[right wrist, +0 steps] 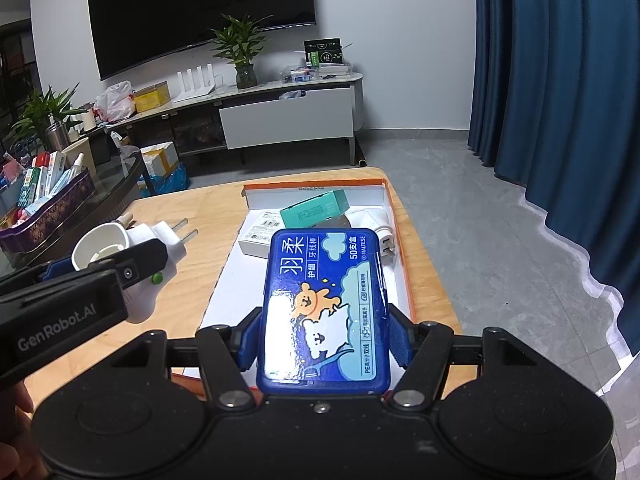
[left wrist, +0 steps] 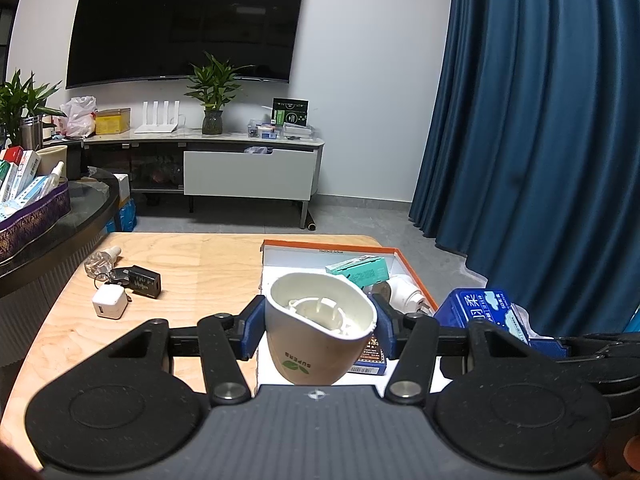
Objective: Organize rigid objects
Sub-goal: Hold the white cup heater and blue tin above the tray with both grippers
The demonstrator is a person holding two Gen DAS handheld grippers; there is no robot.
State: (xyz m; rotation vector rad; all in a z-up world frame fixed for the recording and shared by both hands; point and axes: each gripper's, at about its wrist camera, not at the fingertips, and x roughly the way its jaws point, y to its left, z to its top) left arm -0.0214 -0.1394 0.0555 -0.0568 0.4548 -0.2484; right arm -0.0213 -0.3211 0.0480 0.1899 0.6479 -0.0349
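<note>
Your right gripper [right wrist: 324,344] clamps the blue floss box [right wrist: 324,304], long axis pointing forward, directly above the orange-rimmed tray [right wrist: 400,248]. Your left gripper [left wrist: 320,322] grips the white plug-in device [left wrist: 320,332] at the tray's near left edge, so the right is better placed.

Both wrist cameras look forward and slightly downward from close above the light wooden table [left wrist: 192,256]; both views share its far half and the orange-rimmed white tray [right wrist: 394,216].
</note>
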